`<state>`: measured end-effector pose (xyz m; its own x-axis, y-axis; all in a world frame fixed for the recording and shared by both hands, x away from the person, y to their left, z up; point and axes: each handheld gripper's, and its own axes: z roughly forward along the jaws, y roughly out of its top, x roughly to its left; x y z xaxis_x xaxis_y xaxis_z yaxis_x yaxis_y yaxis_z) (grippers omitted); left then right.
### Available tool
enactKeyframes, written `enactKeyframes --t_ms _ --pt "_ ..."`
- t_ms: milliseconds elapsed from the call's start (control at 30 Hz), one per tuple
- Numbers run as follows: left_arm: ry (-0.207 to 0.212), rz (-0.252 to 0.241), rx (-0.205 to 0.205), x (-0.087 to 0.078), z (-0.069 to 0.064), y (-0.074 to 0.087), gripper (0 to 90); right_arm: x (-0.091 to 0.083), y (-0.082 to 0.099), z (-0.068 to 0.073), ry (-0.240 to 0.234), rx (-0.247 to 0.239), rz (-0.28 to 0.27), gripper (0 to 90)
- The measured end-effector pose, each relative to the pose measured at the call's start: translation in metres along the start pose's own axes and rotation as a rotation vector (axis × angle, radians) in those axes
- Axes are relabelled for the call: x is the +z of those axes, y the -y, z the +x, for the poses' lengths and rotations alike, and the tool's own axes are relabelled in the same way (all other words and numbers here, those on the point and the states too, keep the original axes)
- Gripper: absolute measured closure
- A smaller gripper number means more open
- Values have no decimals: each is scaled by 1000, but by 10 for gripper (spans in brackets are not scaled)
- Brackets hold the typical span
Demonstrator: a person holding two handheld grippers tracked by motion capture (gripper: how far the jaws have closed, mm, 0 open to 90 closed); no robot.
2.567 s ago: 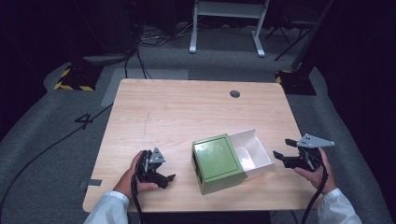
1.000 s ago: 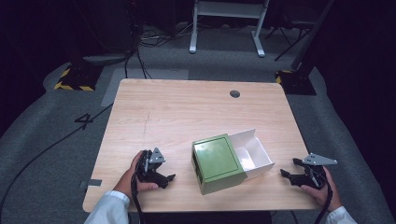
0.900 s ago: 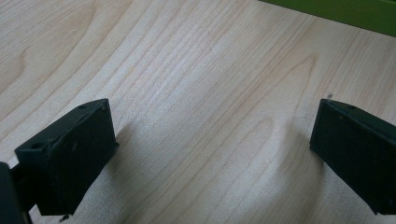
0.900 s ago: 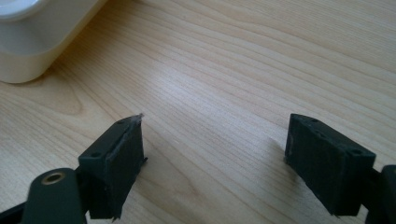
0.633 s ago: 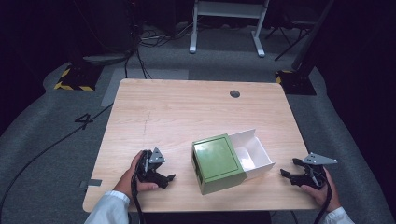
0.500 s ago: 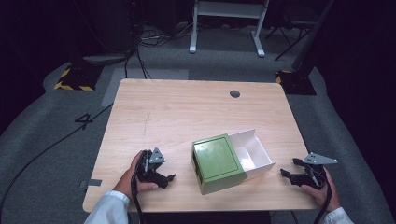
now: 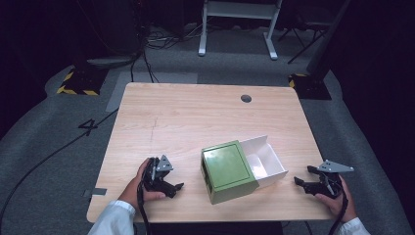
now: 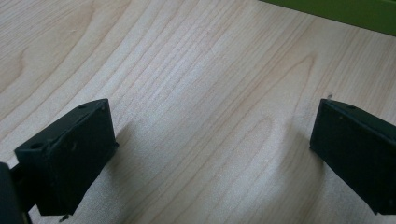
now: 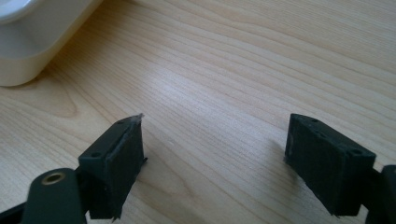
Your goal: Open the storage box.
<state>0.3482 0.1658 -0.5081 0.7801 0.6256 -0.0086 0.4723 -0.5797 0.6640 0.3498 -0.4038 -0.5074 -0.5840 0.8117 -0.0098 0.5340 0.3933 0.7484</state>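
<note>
Green box [image 7: 227, 170] on pale wood table [image 7: 195, 117], white tray [image 7: 264, 161] sticking out. Dark room, grey carpet [image 7: 58, 147]. Left gripper [image 7: 171, 186] and right gripper [image 7: 301, 180] either side, jaws spread, empty.

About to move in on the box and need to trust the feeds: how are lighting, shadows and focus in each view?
High view: table evenly lit, surroundings dark, slightly soft. Left gripper view: wood grain sharp, soft shadows beside the left tool. Right gripper view: grain sharp, white tray bright and blurred at the corner, right tool casting faint shadows.
</note>
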Motion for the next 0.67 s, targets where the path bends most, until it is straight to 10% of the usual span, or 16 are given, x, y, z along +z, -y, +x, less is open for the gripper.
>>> enactKeyframes --t_ms 667 --pt "6 -1 6 1 1 0 2 0 0 0 0 0 0 194"
